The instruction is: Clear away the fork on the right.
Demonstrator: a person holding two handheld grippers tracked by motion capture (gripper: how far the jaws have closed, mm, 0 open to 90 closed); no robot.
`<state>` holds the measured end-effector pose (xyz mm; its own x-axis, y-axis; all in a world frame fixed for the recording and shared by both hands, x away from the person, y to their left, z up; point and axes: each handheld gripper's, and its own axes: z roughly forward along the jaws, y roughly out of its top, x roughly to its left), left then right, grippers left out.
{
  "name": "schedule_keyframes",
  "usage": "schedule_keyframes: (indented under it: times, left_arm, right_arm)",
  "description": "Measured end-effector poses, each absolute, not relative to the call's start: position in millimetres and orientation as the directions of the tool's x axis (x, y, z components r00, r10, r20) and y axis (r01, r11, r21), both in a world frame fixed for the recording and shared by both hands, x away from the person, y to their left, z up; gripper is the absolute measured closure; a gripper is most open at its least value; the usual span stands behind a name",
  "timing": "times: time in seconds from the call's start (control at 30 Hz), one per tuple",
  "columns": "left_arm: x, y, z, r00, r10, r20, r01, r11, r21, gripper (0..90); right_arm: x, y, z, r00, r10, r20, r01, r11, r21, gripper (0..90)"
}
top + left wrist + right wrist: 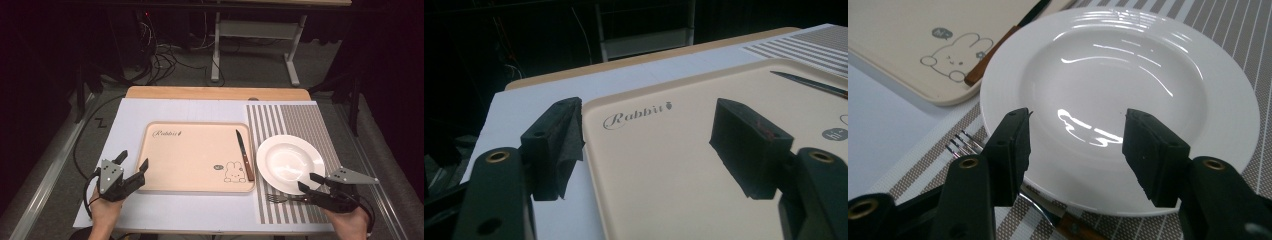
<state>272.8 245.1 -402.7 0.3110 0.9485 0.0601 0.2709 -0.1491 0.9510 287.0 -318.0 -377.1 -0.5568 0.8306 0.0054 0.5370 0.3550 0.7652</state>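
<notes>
A white plate rests on a striped placemat at the right. A fork with a wooden handle lies on the placemat just in front of the plate. My right gripper hovers over the fork's handle end, open, with nothing pressed between its pads. In the right gripper view its jaws frame the plate's near rim, and the fork runs under the left jaw. A knife lies on the cream rabbit tray. My left gripper stands open at the tray's front left corner.
The tray and placemat sit on a white mat over a wooden table. In the left gripper view the open jaws straddle the tray's left edge, with the knife far to the right. Beyond the table are cables and a desk frame.
</notes>
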Motion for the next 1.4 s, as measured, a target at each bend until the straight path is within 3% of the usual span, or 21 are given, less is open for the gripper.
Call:
schedule_keyframes:
  times: [0.53,1.4]
  left_arm:
    - [273.7,245.5,-403.0,0.309,0.949,0.056,0.286,-0.149,0.947,28.6]
    - [273.4,245.8,-402.9,0.308,0.95,0.057,0.281,-0.148,0.948,28.1]
  right_arm:
    - [285.1,-324.5,-376.1,-0.571,0.82,-0.041,0.614,0.459,0.642,49.9]
    - [287.0,-332.6,-385.9,-0.567,0.821,-0.062,0.706,0.523,0.477,52.9]
